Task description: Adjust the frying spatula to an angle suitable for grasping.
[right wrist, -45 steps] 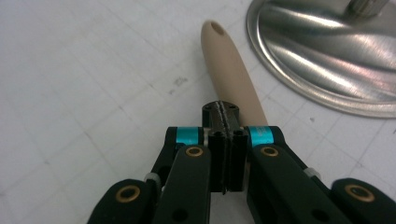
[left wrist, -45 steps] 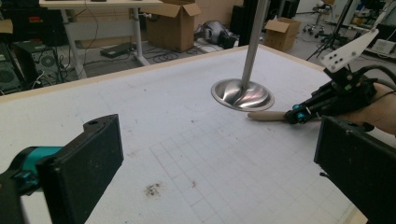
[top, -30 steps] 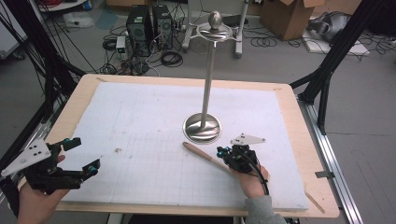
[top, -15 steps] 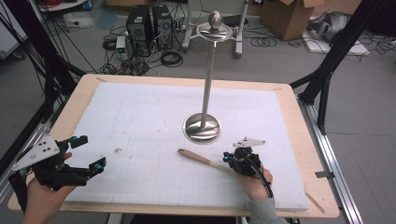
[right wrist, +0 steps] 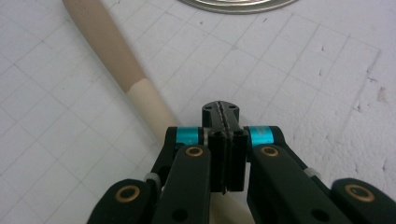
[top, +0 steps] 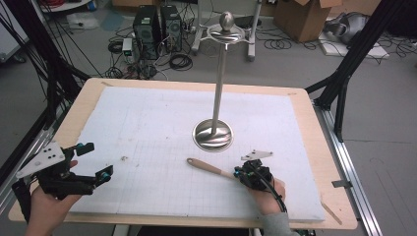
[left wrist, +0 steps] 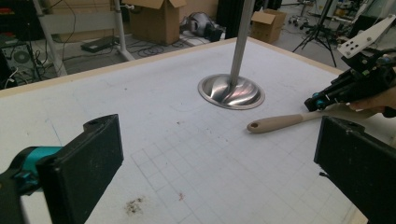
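The wooden handle point(top: 209, 168) lies flat on the tabletop point(top: 147, 123) near the stand's base point(top: 212, 135). The right gripper point(right wrist: 220, 109) has its jaws clenched empty just beside it, so it'll probably shove the handle aside. The left gripper point(left wrist: 212, 172) is spread wide, well apart.

The wooden handle's point(right wrist: 116, 60) far end runs under the right gripper point(right wrist: 223, 140); the stand's point(left wrist: 236, 70) pole is cut off above.
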`<action>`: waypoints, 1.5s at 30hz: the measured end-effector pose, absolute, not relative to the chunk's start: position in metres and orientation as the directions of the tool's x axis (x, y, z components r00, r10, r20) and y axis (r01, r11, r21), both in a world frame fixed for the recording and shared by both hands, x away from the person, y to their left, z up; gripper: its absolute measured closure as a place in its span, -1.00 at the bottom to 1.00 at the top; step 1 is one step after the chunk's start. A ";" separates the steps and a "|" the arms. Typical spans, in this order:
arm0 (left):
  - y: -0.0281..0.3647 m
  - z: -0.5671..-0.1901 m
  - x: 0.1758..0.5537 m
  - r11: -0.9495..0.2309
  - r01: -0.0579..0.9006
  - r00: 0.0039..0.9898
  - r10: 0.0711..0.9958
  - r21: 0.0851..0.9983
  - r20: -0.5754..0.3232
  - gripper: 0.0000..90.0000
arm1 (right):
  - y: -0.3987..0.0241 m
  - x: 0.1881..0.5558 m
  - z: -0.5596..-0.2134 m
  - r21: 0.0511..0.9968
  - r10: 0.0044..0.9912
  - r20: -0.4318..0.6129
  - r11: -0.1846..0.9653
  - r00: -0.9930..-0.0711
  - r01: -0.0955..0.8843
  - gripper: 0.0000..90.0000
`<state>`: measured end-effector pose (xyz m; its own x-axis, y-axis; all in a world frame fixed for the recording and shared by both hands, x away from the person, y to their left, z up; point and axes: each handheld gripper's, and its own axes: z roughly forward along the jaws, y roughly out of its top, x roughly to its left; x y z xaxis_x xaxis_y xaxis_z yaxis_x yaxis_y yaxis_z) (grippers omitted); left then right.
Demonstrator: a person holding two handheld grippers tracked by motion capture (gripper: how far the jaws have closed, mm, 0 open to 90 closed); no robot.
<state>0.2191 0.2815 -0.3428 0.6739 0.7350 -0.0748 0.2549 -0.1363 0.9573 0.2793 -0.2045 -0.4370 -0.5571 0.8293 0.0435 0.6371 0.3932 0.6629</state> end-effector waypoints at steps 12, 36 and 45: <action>0.281 -0.343 0.220 -0.134 0.255 0.675 0.734 0.958 -0.077 -0.96 | -0.203 0.267 -0.438 0.674 0.833 0.015 0.400 -0.553 0.621 1.00; 0.274 -0.343 0.226 -0.142 0.254 0.688 0.721 0.957 -0.076 -0.96 | -0.200 0.239 -0.435 0.666 0.827 0.017 0.410 -0.562 0.623 1.00; 0.273 -0.347 0.224 -0.151 0.265 0.684 0.725 0.952 -0.076 -0.96 | -0.183 0.241 -0.415 0.755 0.735 -0.009 0.450 -0.678 0.477 1.00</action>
<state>0.2240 0.2729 -0.3465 0.6844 0.7252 -0.0760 0.2653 -0.1506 0.9523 0.2415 -0.1834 -0.4153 -0.6780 0.7350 -0.0092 0.4772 0.4497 0.7550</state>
